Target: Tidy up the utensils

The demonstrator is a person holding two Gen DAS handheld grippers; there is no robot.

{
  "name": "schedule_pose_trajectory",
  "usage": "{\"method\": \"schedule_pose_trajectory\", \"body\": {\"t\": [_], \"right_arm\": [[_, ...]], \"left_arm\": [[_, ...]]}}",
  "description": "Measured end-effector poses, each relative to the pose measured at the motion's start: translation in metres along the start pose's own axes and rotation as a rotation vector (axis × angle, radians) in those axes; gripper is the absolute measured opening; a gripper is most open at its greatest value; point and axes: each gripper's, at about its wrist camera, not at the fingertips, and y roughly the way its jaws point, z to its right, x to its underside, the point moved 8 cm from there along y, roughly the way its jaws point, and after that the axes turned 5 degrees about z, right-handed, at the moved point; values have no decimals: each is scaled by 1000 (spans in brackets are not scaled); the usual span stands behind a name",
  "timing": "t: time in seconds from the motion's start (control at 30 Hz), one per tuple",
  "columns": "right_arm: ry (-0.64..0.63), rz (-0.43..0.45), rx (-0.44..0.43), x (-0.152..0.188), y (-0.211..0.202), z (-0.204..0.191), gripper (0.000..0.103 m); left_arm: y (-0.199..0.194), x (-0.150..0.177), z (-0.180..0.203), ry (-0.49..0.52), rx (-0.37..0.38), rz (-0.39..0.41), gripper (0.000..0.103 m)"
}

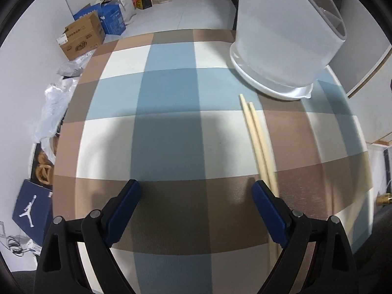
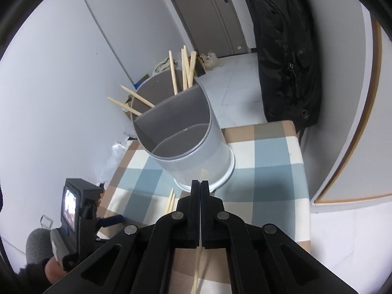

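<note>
A: Where are the utensils around the tall grey divided plastic holder (image 2: 196, 144)?

B: Two pale wooden chopsticks (image 1: 257, 144) lie side by side on the checked cloth (image 1: 169, 90), near its base. Others (image 2: 186, 71) stand in its far compartments.

A: The grippers?

B: Left gripper (image 1: 196, 188) hangs wide and empty beside the lying pair. Right gripper (image 2: 200, 183), before the holder, is clamped on one thin wooden chopstick (image 2: 197, 272).

Black left claw (image 1: 196, 188) with blue pads; all-black right claw (image 2: 200, 183).
</note>
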Motion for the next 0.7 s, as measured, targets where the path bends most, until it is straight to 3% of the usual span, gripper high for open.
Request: {"method": "schedule_pose_trajectory", "body": {"t": [0.2,0.4,0.7], "right_arm": [[14,2,-12,-1,-1,0,0],[51,-40,-28,7,6,4,1],[48,-82,-21,16,12,0,3]], "left_arm": [[-6,-2,8,5,38,24,90],[5,-1,5,53,-23,-9,90],[9,-12,-3,54,-23,-29,90]]}}
